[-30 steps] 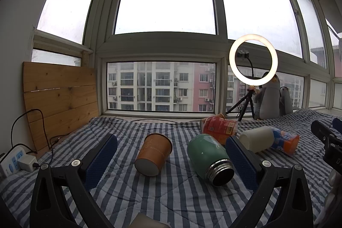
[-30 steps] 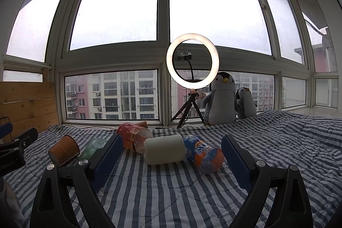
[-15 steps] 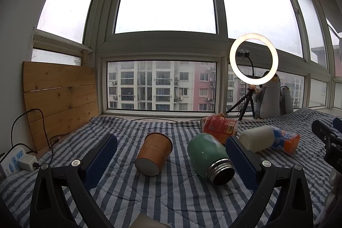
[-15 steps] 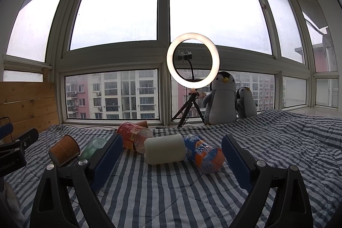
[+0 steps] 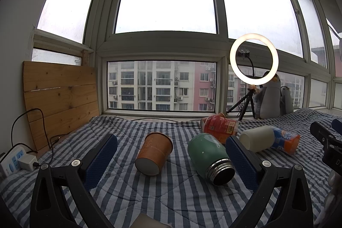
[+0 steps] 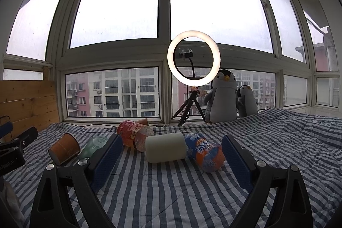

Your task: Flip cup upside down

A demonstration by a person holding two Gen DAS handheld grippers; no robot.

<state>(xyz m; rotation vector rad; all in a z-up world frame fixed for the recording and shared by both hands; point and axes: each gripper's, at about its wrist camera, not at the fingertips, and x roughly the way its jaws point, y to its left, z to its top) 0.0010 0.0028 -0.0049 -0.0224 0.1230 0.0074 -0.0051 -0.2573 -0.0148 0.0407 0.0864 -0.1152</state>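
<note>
Cup [image 5: 154, 157] work is not getting underway yet: comparing this moment with the frames of the last second, we are seeing almost nothing changing, only a slight drift of the views, so we are judging the flip as not begun. We are holding the left gripper [image 5: 171, 155] with its fingers spread wide and empty, and the brown paper cup is lying on its side between them, its base turned toward us and its mouth pointing away toward twelve o'clock. At about two o'clock from it the green flask [image 5: 208, 156] is lying with its steel mouth facing us. We are keeping the right gripper [image 6: 172, 156] released as well, grasping nothing, with the white cylinder [image 6: 165, 147] and the orange soda bottle [image 6: 204, 152] lying ahead of it and the red bottle [image 6: 133, 135] at eleven o'clock. Everything is resting on a soft blue-and-white striped quilt [image 5: 171, 196], so we are expecting some wobble when setting the cup down. Behind, a ring light [image 6: 193, 64] is glowing before big windows, with plush penguins [image 6: 223, 97] at one o'clock.
</note>
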